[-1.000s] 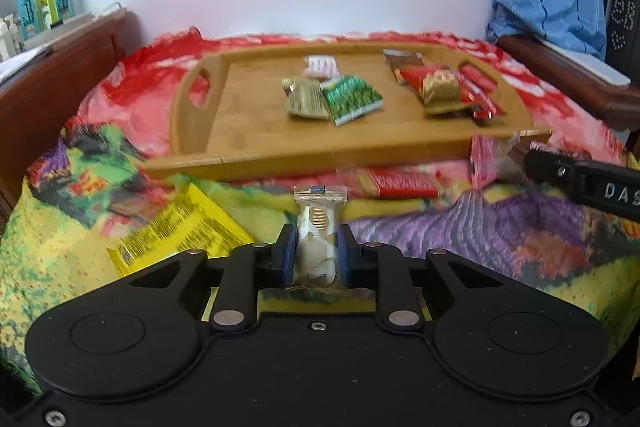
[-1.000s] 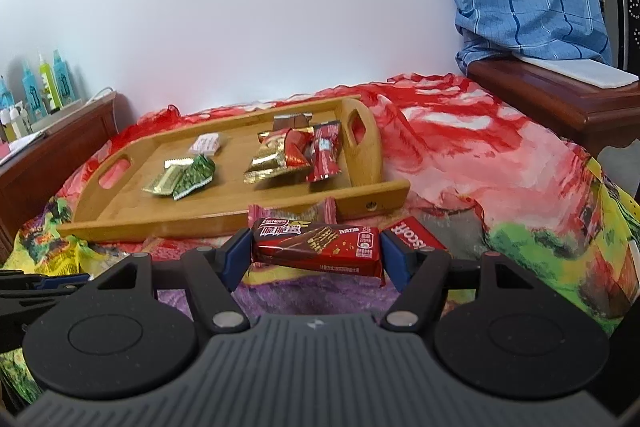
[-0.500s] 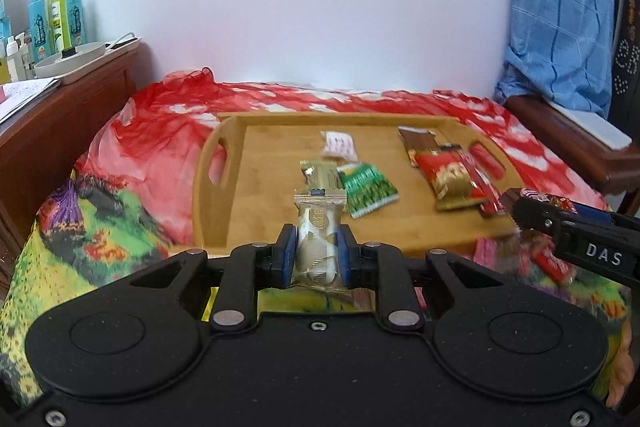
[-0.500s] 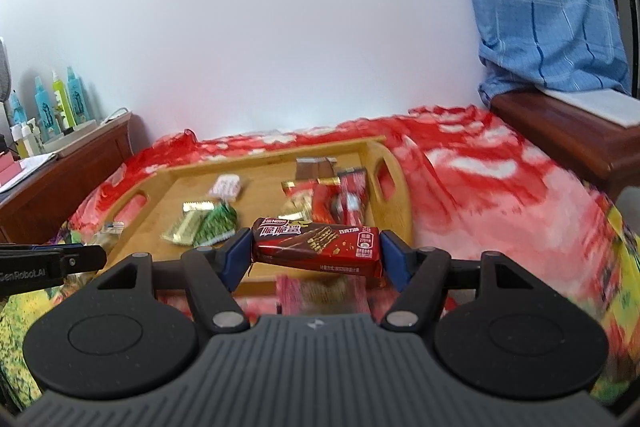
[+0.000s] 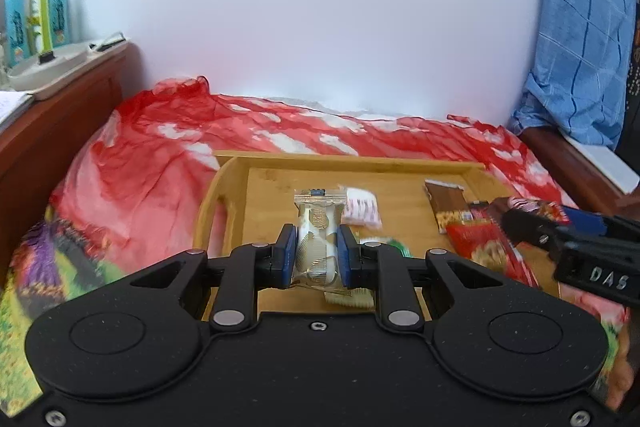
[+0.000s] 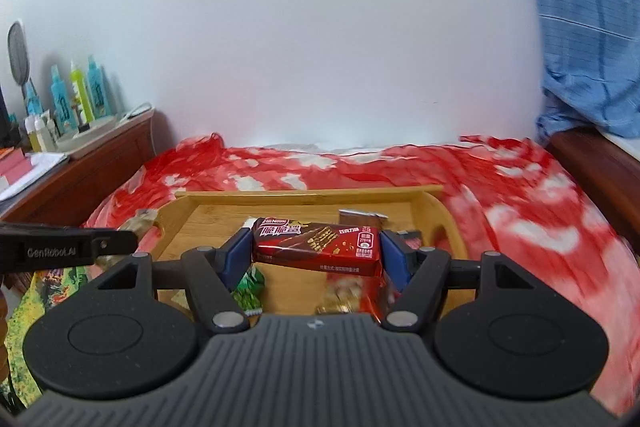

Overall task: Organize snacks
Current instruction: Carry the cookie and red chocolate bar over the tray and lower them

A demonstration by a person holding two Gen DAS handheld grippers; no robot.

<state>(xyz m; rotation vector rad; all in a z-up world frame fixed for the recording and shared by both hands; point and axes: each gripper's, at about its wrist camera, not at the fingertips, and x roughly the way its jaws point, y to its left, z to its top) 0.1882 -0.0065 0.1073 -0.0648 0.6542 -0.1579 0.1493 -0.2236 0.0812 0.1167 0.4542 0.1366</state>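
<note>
My left gripper [image 5: 318, 254] is shut on a small clear-and-gold snack packet [image 5: 318, 227], held upright above the wooden tray [image 5: 236, 163]. My right gripper [image 6: 316, 253] is shut on a red chocolate wafer bar [image 6: 320, 245], held crosswise over the same tray [image 6: 304, 195]. On the tray lie a pink-white packet [image 5: 362, 211], a brown bar [image 5: 446, 201], red packets [image 5: 476, 243] and a green packet [image 6: 248, 287]. The right gripper's finger [image 5: 560, 239] reaches in at the right of the left wrist view; the left gripper's finger [image 6: 68, 247] shows at the left of the right wrist view.
The tray sits on a bed with a red and multicoloured cover [image 5: 140, 167]. A wooden side shelf [image 5: 60, 107] at left carries bottles [image 5: 36, 15] and a white dish. A blue checked cloth [image 5: 580, 27] hangs at right over another wooden ledge.
Both grippers rose and moved forward from the bed's front, over loose packets, to above the tray, each keeping its snack. The tray now fills the lower middle of both views.
</note>
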